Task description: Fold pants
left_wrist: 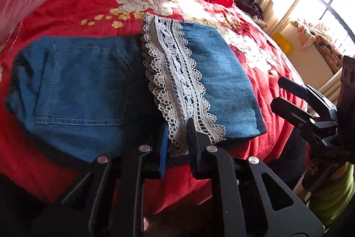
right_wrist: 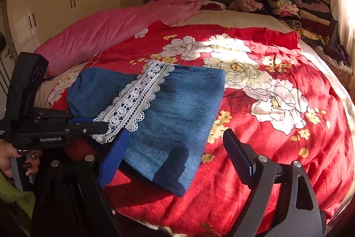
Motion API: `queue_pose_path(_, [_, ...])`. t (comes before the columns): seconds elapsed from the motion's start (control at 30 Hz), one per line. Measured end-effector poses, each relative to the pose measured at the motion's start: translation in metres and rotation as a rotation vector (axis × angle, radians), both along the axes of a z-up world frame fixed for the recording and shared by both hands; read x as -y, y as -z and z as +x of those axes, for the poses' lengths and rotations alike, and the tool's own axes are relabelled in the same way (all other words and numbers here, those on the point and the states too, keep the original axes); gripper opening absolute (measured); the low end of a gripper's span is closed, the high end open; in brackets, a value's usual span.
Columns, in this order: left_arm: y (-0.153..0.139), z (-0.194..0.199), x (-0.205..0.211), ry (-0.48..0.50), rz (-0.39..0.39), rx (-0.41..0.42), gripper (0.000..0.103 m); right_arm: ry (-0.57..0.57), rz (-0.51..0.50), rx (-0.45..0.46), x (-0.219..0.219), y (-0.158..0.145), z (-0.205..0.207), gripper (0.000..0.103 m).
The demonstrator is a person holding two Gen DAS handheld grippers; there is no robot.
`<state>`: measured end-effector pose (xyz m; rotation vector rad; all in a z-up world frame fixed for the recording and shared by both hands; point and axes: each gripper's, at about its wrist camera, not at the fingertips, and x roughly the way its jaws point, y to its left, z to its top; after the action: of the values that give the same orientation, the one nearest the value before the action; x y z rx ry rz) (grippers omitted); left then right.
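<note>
The pants were caught at their near edge by my left gripper. Its two fingers were pressed in on the white lace band where that band reached the near side of the bed. In the right wrist view the same jaws looked pinched flat on the lace. Outward from that pinch, the lace ran straight away from me toward the far side, crossing the denim. To its left lay the seat end with the back pocket. To its right lay a plain denim panel that ended in a folded edge.

I read the garment's long axis as running left to right across the red floral bedspread, square to the line my left gripper pointed along.

My right gripper was spread wide and held nothing. Its blue pad hung over the near part of the denim panel, and the other finger was over bare bedspread. The panel's near right corner sat between them, untouched as far as I could tell.

So the right hand was the nearer one to the folded end, and the left was anchored mid-length. My judgement was that the next fold depended on the right jaws taking that corner. Then both hands could carry the near edge or the right end across together.
</note>
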<state>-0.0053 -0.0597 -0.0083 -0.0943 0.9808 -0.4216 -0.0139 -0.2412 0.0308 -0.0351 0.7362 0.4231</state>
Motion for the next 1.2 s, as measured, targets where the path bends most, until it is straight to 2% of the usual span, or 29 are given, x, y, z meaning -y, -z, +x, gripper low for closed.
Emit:
queue_pose_path(0.1, [0.016, 0.000, -0.001, 0.004, 0.013, -0.051, 0.010, -0.024, -0.047, -0.012, -0.017, 0.008, 0.001, 0.084])
queue_pose_path(0.17, [0.026, 0.000, -0.002, -0.004, 0.022, -0.069, 0.014, -0.042, -0.068, -0.039, -0.024, 0.017, 0.004, 0.075])
queue_pose_path(0.23, [0.027, 0.002, -0.005, -0.011, 0.010, -0.078, 0.017, -0.050, -0.083, -0.065, -0.027, 0.027, 0.006, 0.072])
queue_pose_path(0.3, [0.025, 0.002, -0.004, -0.010, 0.017, -0.072, 0.018, -0.046, -0.079, -0.096, -0.025, 0.034, 0.010, 0.055])
queue_pose_path(0.43, [0.025, 0.001, -0.004, -0.010, 0.021, -0.070, 0.021, -0.022, -0.086, -0.149, -0.018, 0.044, 0.014, 0.054])
queue_pose_path(0.53, [0.024, 0.001, -0.004, -0.012, 0.022, -0.069, 0.026, -0.015, -0.132, -0.177, -0.016, 0.053, 0.014, 0.054])
queue_pose_path(0.7, [0.024, 0.001, -0.005, -0.010, 0.023, -0.068, 0.028, -0.009, -0.123, -0.200, -0.013, 0.059, 0.017, 0.055])
queue_pose_path(0.97, [0.021, 0.000, -0.005, -0.016, 0.029, -0.062, 0.030, 0.012, -0.080, -0.176, -0.005, 0.051, 0.014, 0.058])
queue_pose_path(1.07, [0.020, -0.001, -0.005, -0.018, 0.030, -0.058, 0.031, 0.030, -0.050, -0.160, 0.002, 0.044, 0.013, 0.067])
queue_pose_path(1.2, [0.017, -0.001, -0.006, -0.020, 0.031, -0.054, 0.038, 0.052, -0.032, -0.136, 0.008, 0.036, 0.010, 0.085])
